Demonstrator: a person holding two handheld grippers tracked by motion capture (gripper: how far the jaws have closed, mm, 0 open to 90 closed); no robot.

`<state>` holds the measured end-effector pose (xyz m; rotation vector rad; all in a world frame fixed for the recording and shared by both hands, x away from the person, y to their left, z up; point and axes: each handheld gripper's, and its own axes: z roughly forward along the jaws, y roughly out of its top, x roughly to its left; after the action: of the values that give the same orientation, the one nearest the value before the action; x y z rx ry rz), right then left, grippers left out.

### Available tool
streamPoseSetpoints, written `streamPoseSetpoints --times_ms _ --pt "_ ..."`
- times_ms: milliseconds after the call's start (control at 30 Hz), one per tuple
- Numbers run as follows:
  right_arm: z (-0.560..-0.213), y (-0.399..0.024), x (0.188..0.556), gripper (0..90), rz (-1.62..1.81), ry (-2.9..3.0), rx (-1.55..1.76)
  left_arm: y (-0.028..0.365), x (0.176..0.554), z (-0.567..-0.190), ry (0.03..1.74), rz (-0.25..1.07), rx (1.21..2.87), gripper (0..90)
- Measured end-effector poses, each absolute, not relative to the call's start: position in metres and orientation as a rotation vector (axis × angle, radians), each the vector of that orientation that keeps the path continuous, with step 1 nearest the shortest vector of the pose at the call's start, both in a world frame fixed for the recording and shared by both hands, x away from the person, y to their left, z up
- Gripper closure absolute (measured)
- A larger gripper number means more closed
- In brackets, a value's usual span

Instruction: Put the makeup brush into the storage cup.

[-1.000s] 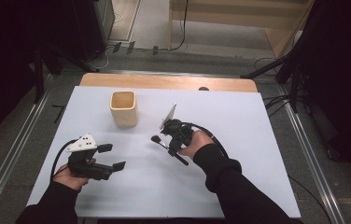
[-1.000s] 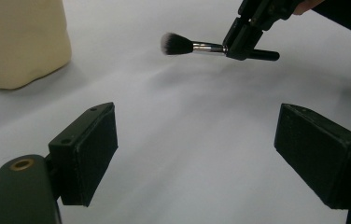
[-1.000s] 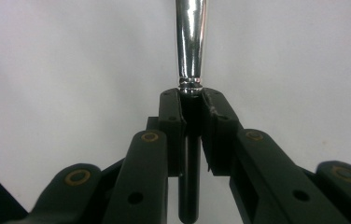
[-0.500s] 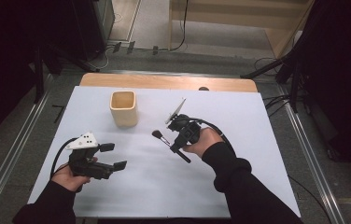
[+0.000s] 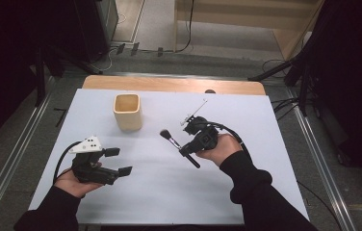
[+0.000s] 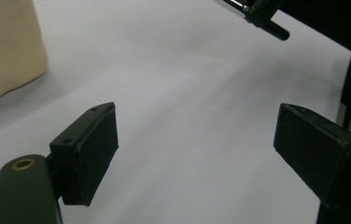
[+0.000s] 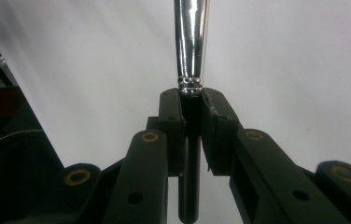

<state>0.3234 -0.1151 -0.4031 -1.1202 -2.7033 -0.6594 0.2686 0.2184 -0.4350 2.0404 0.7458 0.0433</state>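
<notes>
The right hand (image 5: 222,147) holds the right claw (image 5: 185,150) low over the white counter (image 5: 246,110). Its jaws are squeezed tight on a black makeup brush with a shiny silver neck (image 5: 173,141). The dark bristle tip sticks out past the jaws, and the handle end pokes out behind them.

The left hand (image 5: 73,180) rests on the counter. The left claw (image 5: 120,161) has its jaws wide apart, with nothing between them.

A tan square wooden cup (image 5: 128,111) stands ahead of the left claw, well apart from it. I cannot tell what is inside.

The right claw has turned a little since a second ago. The left claw has stayed put.
</notes>
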Motion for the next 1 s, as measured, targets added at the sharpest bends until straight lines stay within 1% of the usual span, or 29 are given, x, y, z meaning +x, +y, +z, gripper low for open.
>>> streamPoseSetpoints --times_ms 133,300,400,733,1000 --pt "-0.406 -0.121 0.32 80.8 -0.749 -2.678 -1.117 0.217 0.269 -0.435 0.743 0.023 2.035 14.1" --pt "-0.414 -0.127 0.315 80.8 -0.827 -2.661 -1.118 0.215 0.27 -0.431 0.71 0.038 1.996 14.6" --pt "-0.418 -0.132 0.31 80.8 -0.915 -2.651 -1.105 0.215 0.271 -0.43 0.709 0.011 1.974 14.8" --pt "-0.428 -0.143 0.3 80.8 -1.059 -2.611 -1.053 0.213 0.274 -0.43 0.698 -0.009 1.983 15.8" --pt "-0.437 -0.16 0.294 80.8 -1.193 -2.582 -1.043 0.21 0.275 -0.43 0.676 -0.024 1.995 16.2"
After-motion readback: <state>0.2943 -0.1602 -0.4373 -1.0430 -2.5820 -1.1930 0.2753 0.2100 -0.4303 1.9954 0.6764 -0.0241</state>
